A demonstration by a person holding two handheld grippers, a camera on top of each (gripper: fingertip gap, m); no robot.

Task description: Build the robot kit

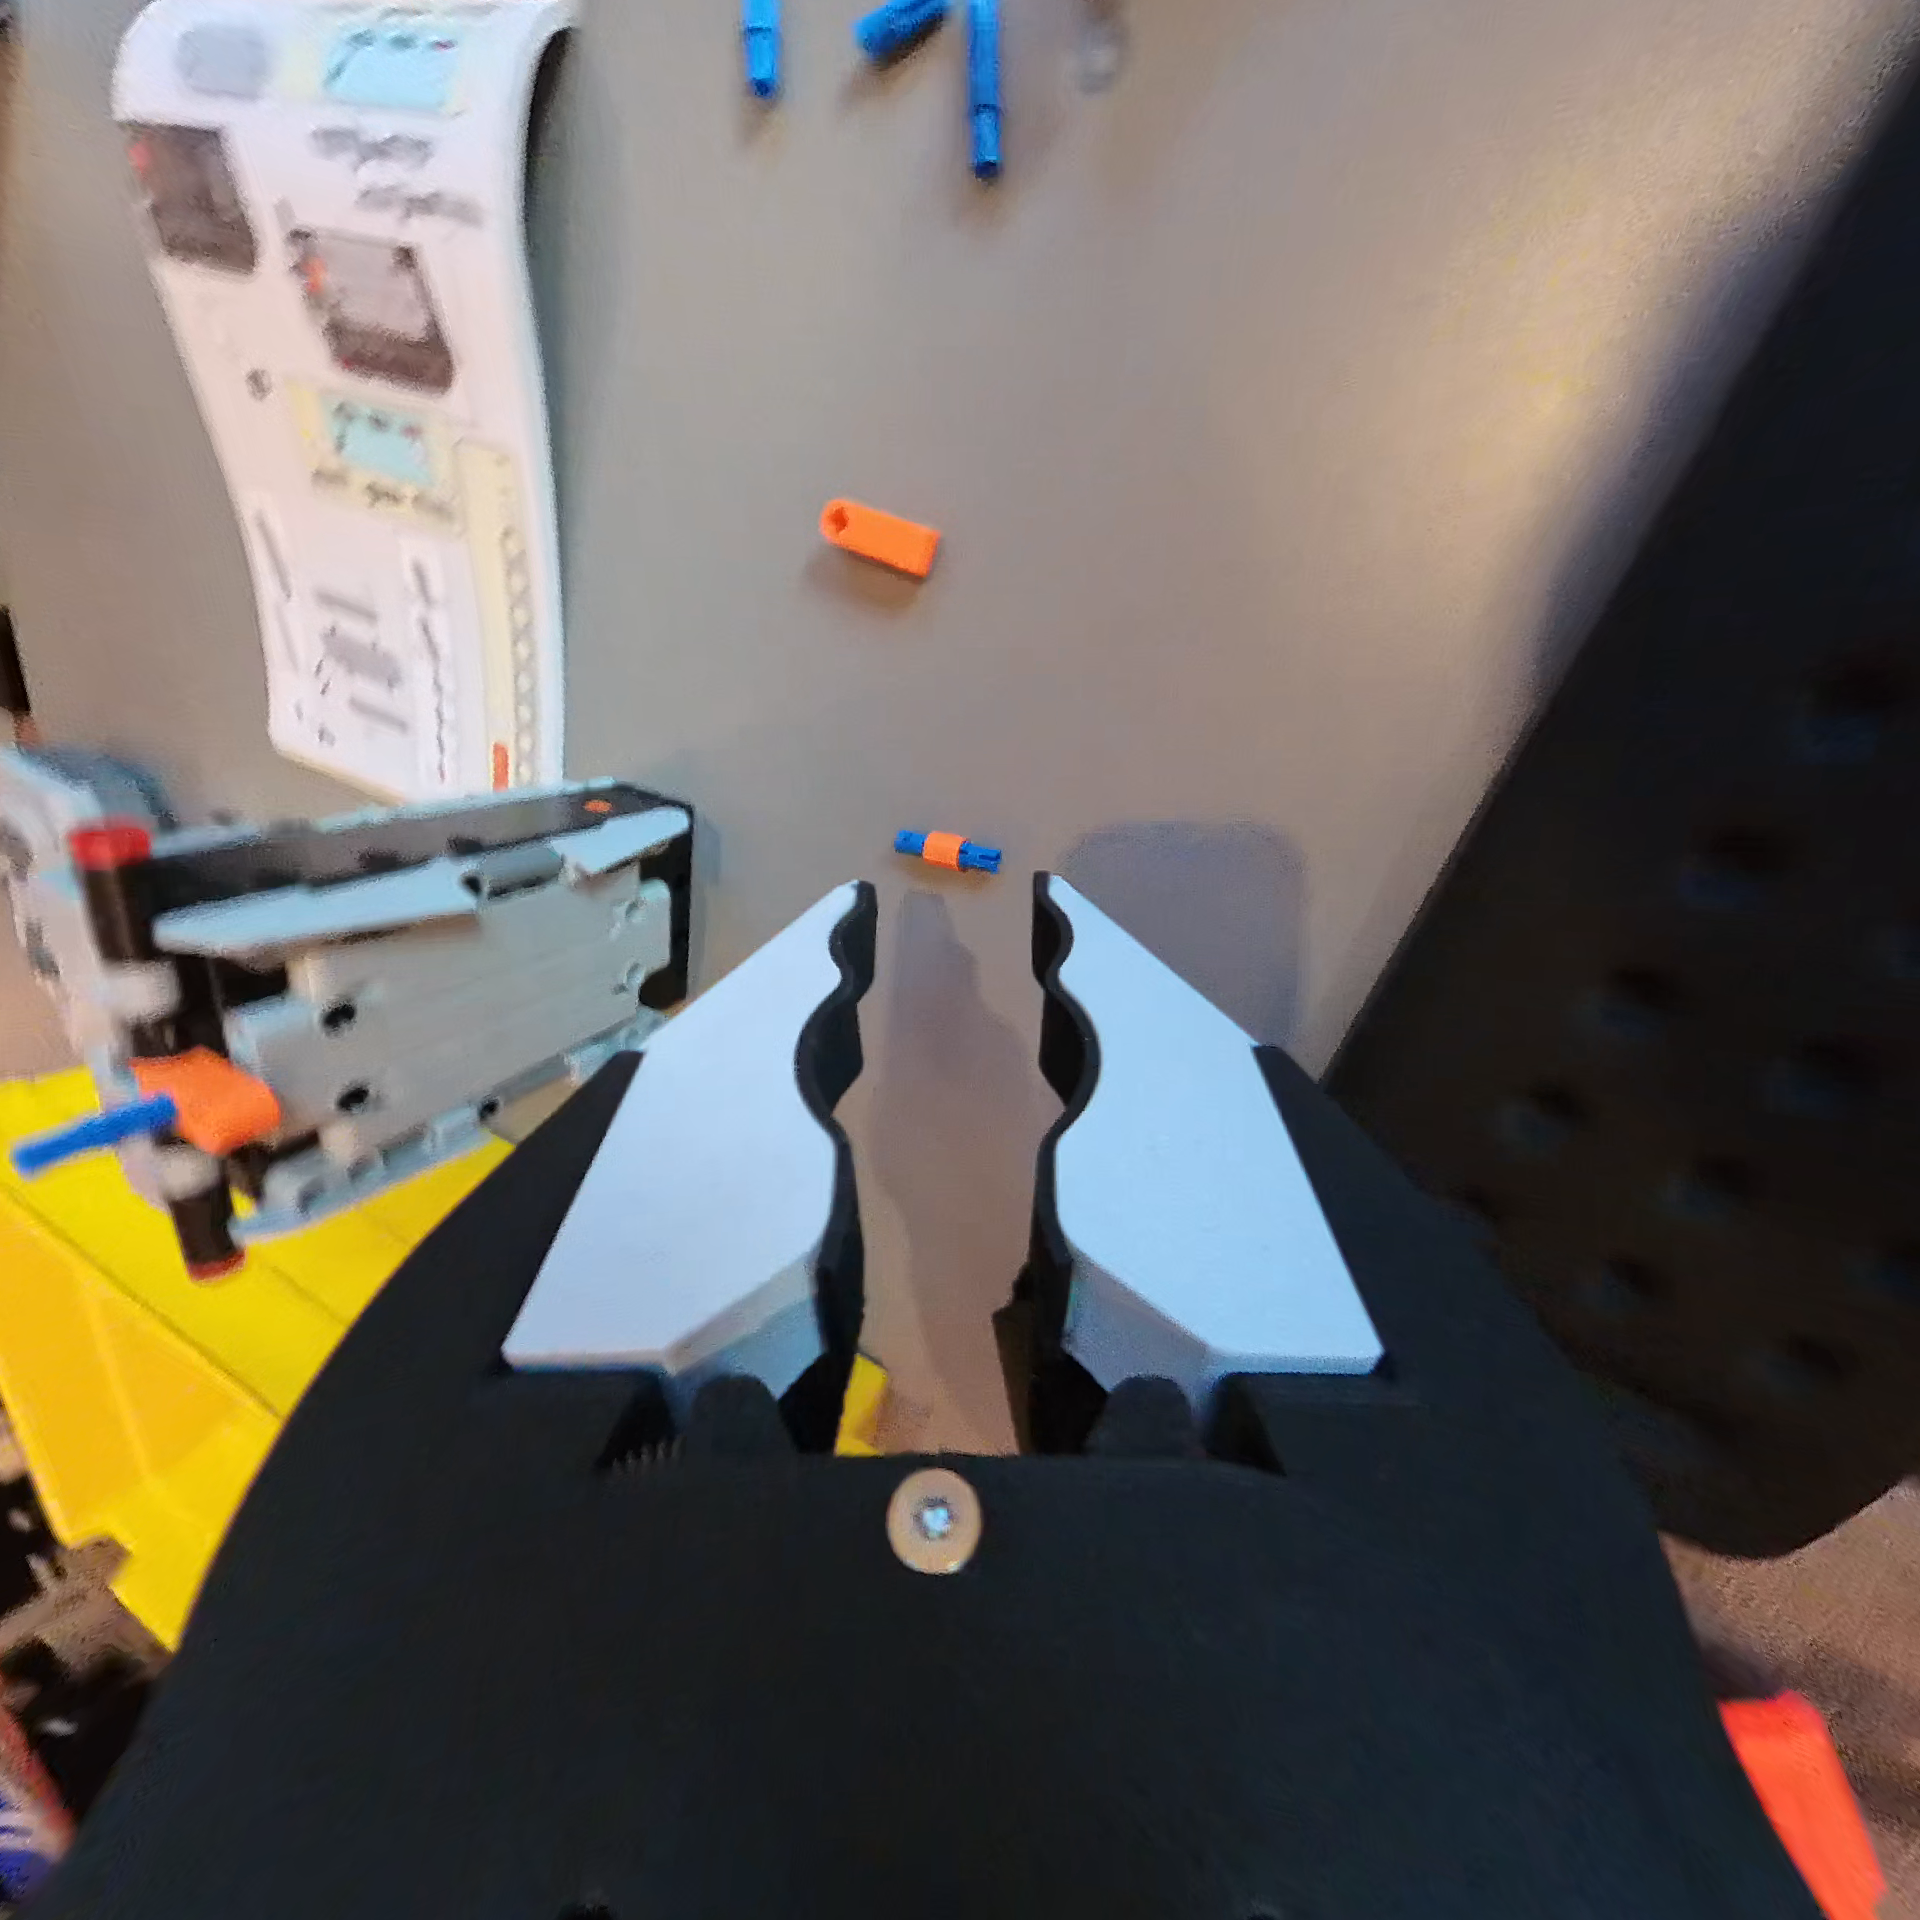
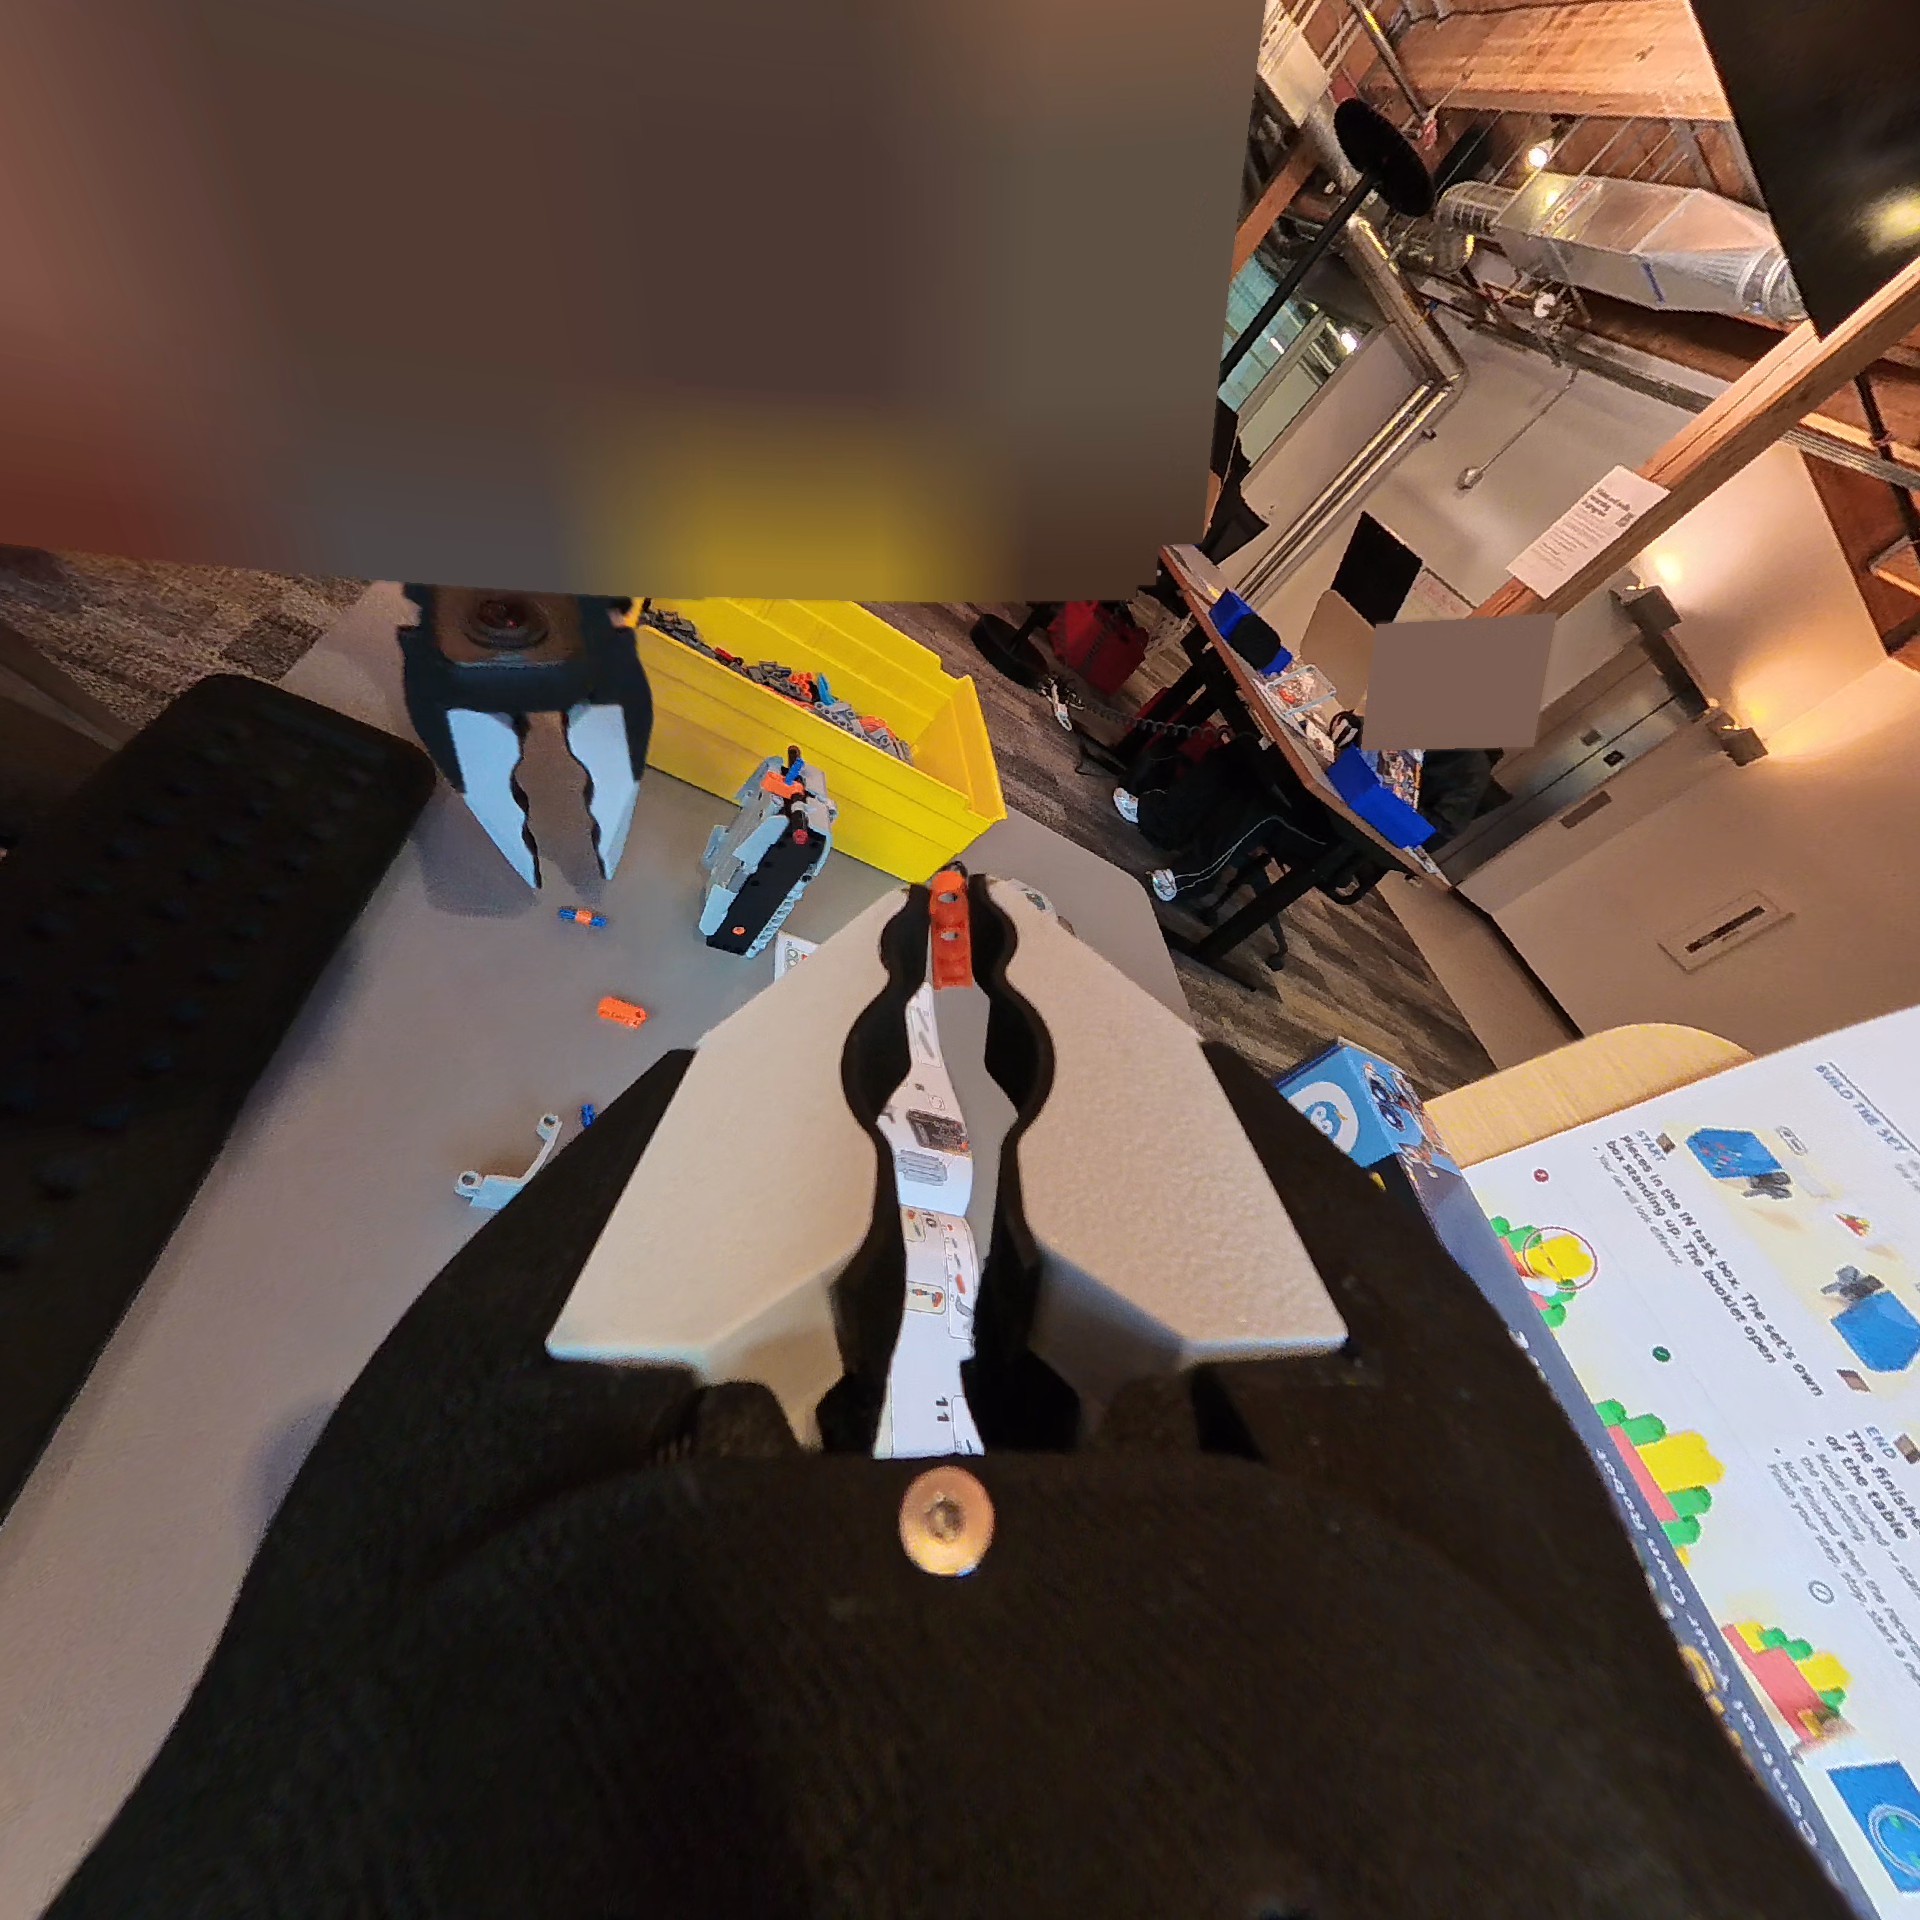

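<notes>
My left gripper (image 1: 954,883) is open and empty, its tips just short of a small blue pin with an orange sleeve (image 1: 948,849) on the grey table; the pin also shows in the right wrist view (image 2: 581,916). An orange connector (image 1: 879,536) lies farther ahead. My right gripper (image 2: 948,883) is shut on an orange beam piece (image 2: 948,930) and holds it above the table. The left gripper (image 2: 569,871) shows in that view, pointing down at the pin. A grey and black brick model (image 1: 416,987) lies on its side at the left.
A yellow parts bin (image 2: 914,769) stands behind the model. An instruction booklet (image 1: 364,395) lies ahead left. Blue pins (image 1: 982,94) lie far ahead. A black perforated mat (image 1: 1714,987) is on the right. A printed sheet on a box (image 2: 1714,1351) lies at the right. Across from one pair of fingers to the other is roughly 35 cm.
</notes>
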